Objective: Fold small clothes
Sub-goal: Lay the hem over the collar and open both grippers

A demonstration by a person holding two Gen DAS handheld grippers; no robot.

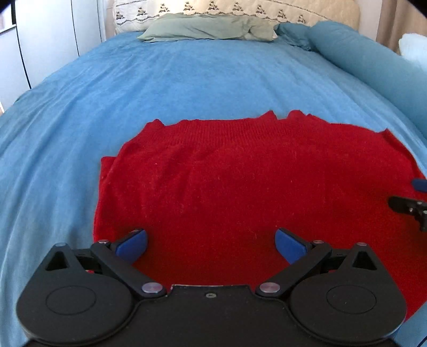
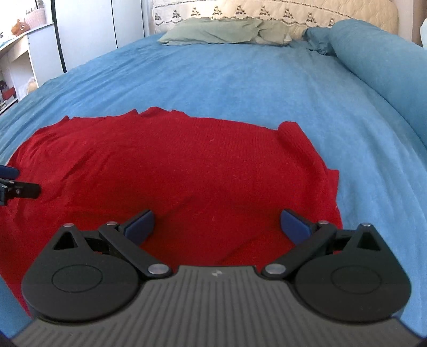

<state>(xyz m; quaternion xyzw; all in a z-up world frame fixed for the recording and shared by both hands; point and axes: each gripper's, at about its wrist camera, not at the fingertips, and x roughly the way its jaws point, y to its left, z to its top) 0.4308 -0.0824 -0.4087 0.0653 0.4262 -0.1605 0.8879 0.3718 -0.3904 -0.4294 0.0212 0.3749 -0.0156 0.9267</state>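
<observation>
Blue bed [image 1: 186, 80]: both grippers spread over red sweater [image 1: 240, 173]

A home bedroom is showing here. A bed [image 1: 186, 80] is lying under a blue cover, with a grey-green pillow [image 1: 208, 30] resting at its far end against a cream quilted headboard [image 2: 280, 13]. White wardrobe doors [image 2: 101, 26] are standing at far left, beside a white shelf [image 2: 24, 37] carrying small toys.

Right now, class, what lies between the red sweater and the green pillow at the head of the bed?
Only bare blue bedspread separates the red sweater from the green pillow; both wrist views show this.
</observation>
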